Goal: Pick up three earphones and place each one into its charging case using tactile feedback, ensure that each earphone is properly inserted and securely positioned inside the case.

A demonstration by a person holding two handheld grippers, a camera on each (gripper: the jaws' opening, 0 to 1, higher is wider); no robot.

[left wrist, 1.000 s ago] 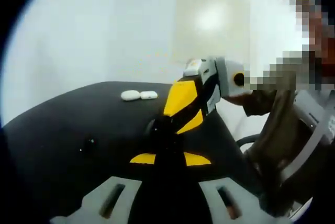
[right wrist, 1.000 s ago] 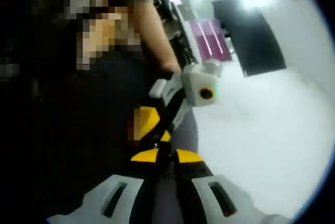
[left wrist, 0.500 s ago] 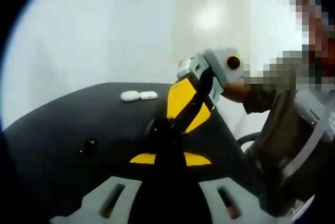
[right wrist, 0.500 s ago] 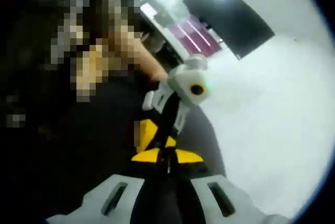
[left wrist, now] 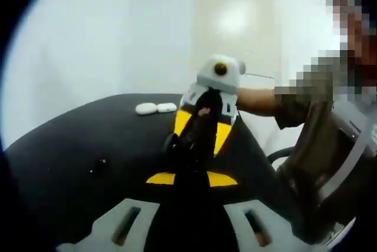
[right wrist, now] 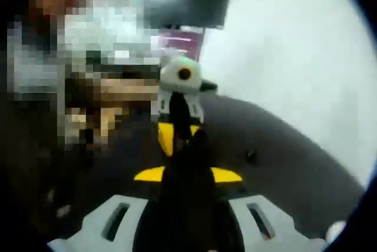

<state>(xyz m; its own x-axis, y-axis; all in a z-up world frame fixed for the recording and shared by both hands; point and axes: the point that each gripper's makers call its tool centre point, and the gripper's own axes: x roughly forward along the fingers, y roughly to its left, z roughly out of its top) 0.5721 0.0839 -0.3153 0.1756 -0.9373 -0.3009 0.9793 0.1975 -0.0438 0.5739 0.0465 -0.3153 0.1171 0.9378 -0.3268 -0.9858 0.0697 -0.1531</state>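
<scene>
1. Left gripper view: the left gripper (left wrist: 189,172) rises from the bottom edge, its jaws drawn close together with the yellow-marked tips nearly meeting; whether anything small sits between them I cannot tell.
2. The right gripper (left wrist: 200,123) comes in head-on, its black jaws pointing at the left gripper's tips and touching or all but touching them (the meeting point is too dark to read).
3. Beyond them, on the black counter (left wrist: 76,146), two small white charging cases (left wrist: 156,108) lie side by side near the far edge, well apart from both grippers.
4. A person's forearm (left wrist: 256,100) reaches in from the right behind the right gripper.
5. Right gripper view: the right gripper (right wrist: 187,169) shows its jaws narrowed to a slim gap; any grasped thing is hidden in the dark.
6. The left gripper (right wrist: 179,129) faces it tip to tip over the same black counter (right wrist: 294,163).
7. No earphone can be made out at the joined tips.
</scene>
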